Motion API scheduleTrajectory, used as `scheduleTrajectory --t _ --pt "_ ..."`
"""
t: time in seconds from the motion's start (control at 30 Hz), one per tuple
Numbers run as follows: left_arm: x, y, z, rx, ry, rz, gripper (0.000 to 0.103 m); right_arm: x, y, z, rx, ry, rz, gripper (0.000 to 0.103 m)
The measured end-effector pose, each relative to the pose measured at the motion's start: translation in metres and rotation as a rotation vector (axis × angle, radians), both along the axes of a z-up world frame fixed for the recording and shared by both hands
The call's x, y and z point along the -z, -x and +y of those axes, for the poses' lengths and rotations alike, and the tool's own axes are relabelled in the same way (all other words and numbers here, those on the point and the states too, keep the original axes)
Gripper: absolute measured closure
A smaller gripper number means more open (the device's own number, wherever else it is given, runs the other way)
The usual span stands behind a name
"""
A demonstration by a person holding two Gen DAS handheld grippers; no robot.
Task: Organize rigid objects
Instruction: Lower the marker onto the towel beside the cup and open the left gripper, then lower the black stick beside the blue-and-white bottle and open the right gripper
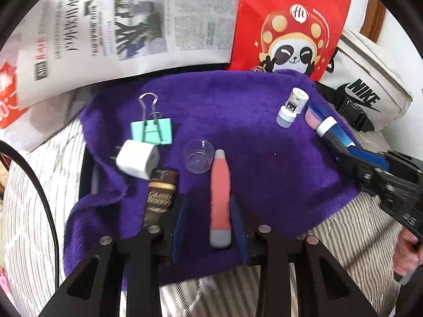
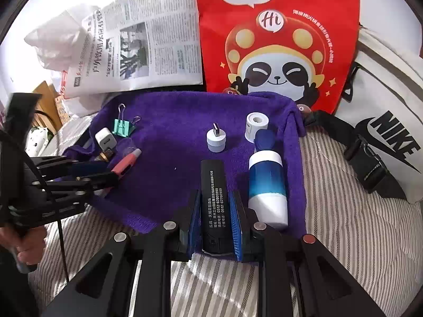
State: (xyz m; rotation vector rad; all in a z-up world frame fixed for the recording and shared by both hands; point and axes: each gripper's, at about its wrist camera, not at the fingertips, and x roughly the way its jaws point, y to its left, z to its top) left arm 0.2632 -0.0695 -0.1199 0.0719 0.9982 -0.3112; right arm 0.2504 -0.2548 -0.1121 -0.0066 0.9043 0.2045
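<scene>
A: Left gripper point(image 1: 208, 227). The jaws stand slightly parted around the coral pen-shaped tool point(image 1: 220, 198). The right pad appears to meet its flank and the left pad stands off, so the tool reads as released, or nearly so. Which way does its long axis run?

B: Straight along the fingers, away from the camera. The grey butt lies between the pads, and the narrow tip points at the clear plastic cup point(image 1: 198, 159) just beyond. Any coming lift or retreat is judged to run along that same line.

A: Right gripper point(image 2: 215, 206)?

B: Clamped on the black bar with white print point(image 2: 212, 198), which also lies lengthwise between the blue pads. The blue-and-white bottle point(image 2: 267, 187) lies just beside it on the right, parallel.

A: Which hand is nearer the left-hand cluster?

B: The left. The white charger plug point(image 1: 137, 162), the mint binder clip point(image 1: 151, 130) and the brown-and-gold stick point(image 1: 160, 195) all lie beside its left finger. The white USB cap point(image 2: 216, 140) and the white cylinder point(image 2: 257, 125) stand nearer the right gripper.

A: Surface and room?

B: A purple towel point(image 1: 238, 121) is spread over striped bedding point(image 2: 357, 211). Behind it are a newspaper point(image 1: 127, 21), a red panda bag point(image 2: 277, 39) and a white Nike bag point(image 2: 388, 137).
</scene>
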Motion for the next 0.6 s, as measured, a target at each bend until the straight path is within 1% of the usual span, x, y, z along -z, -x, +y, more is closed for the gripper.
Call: scheduleTrajectory --t 0.03,0.23,0.43,0.6 --pt "-0.001 0.001 0.002 -0.003 0.005 0.000 0.068 0.003 -0.003 0.001 0.003 0.008 0.005 0.081" --pt "-0.012 0.013 0.016 -0.024 0.022 -0.018 0.067 0.011 -0.019 0.004 0.013 0.030 0.028 0.081" --pt "-0.013 0.022 0.023 -0.027 0.033 -0.014 0.067 0.017 -0.033 0.011 0.005 0.056 0.036 0.081" --pt "-0.017 0.025 0.026 -0.017 0.079 -0.011 0.067 0.023 -0.039 0.017 -0.012 0.071 0.048 0.081"
